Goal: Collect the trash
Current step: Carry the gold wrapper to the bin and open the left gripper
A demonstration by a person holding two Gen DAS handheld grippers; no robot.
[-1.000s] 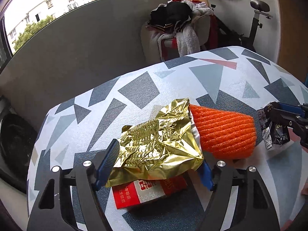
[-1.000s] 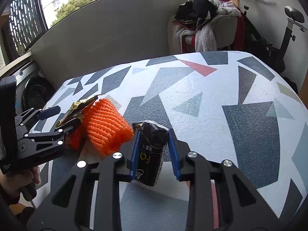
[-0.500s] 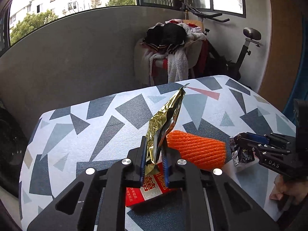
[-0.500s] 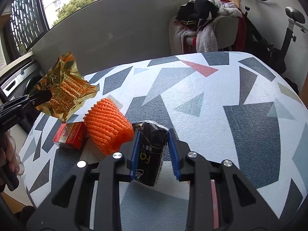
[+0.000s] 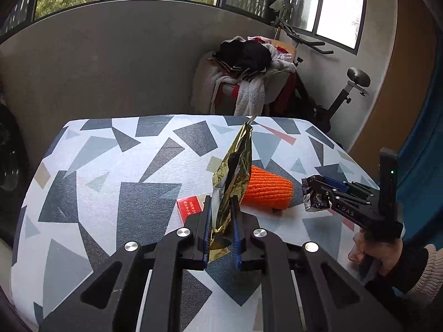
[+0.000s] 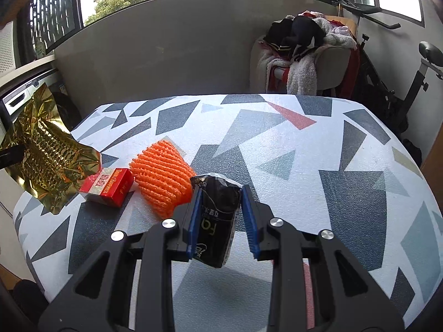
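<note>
A crumpled gold foil wrapper (image 5: 235, 171) is pinched edge-on between the blue pads of the left claw (image 5: 221, 231) and is held clear of the counter (image 5: 138, 171), which is covered in a white sheet printed with grey triangles. From the right wrist view the same wrapper (image 6: 47, 152) is seen hanging broadside at the counter's left edge. A black crinkled snack packet (image 6: 217, 215) is gripped between the pads of the right claw (image 6: 221, 221), its lower end hanging just above the surface; in the left wrist view that claw (image 5: 318, 193) is seen at the right, carried by a hand (image 5: 379, 251) in a dark sleeve.

Two pieces are left lying on the counter: an orange foam fruit net (image 6: 163, 177) and, just beside it, a small red cardboard cigarette box (image 6: 108, 185). The net lies close to the black packet.

The step in hand is judged to be the carrying-off of the two picked-up wrappers, with both claws full. No bin or bag is shown in either view, so its place cannot be told. What is called for next is that each load be taken to a receptacle and let go before the net and the box are fetched; the limp foil should be kept from snagging on the way.
</note>
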